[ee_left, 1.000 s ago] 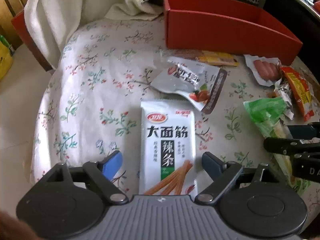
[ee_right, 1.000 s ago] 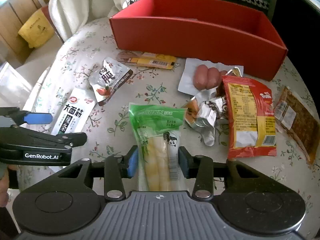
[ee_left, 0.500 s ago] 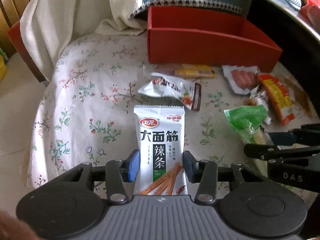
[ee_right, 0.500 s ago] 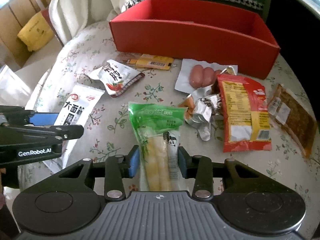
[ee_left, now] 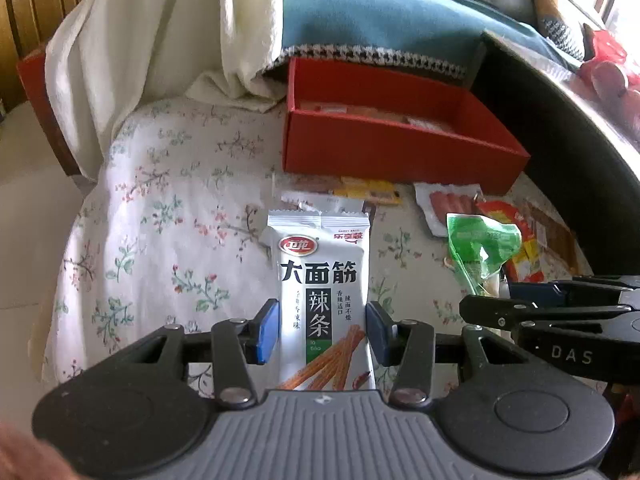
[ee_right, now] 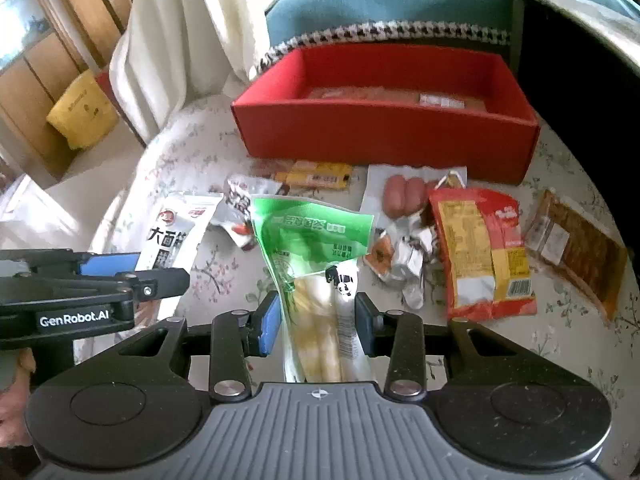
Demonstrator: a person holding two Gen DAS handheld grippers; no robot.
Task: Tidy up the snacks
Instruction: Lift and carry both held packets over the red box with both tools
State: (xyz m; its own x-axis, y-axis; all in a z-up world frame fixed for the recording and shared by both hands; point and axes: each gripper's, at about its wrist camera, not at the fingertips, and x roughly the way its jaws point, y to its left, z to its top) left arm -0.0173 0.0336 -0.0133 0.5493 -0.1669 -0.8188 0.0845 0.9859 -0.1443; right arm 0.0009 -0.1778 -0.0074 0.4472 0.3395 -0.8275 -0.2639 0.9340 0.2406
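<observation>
My left gripper [ee_left: 322,330] is shut on a white spicy-strip packet [ee_left: 322,280], held up off the floral tablecloth [ee_left: 160,220]. My right gripper [ee_right: 316,324] is shut on a green-topped bag of pale bamboo shoots [ee_right: 316,248], also lifted. Each gripper shows in the other's view: the right one [ee_left: 532,312] at the right edge with the green bag [ee_left: 480,244], the left one [ee_right: 116,276] at the left edge with the white packet [ee_right: 176,236]. A red box [ee_right: 384,132] stands at the back of the table with flat packets lying inside.
Loose on the cloth lie a grey-white packet [ee_right: 240,204], a yellow bar [ee_right: 320,172], a sausage pack [ee_right: 404,196], crumpled foil wrappers [ee_right: 404,256], a red-yellow bag [ee_right: 484,252] and a brown flat pack [ee_right: 576,248]. A cream cloth [ee_left: 160,40] and teal cushion [ee_left: 380,12] hang behind.
The left jaws shut on the white packet, which then rose off the cloth. The right gripper rose too with the green bag. Both views now look further into the red box.
</observation>
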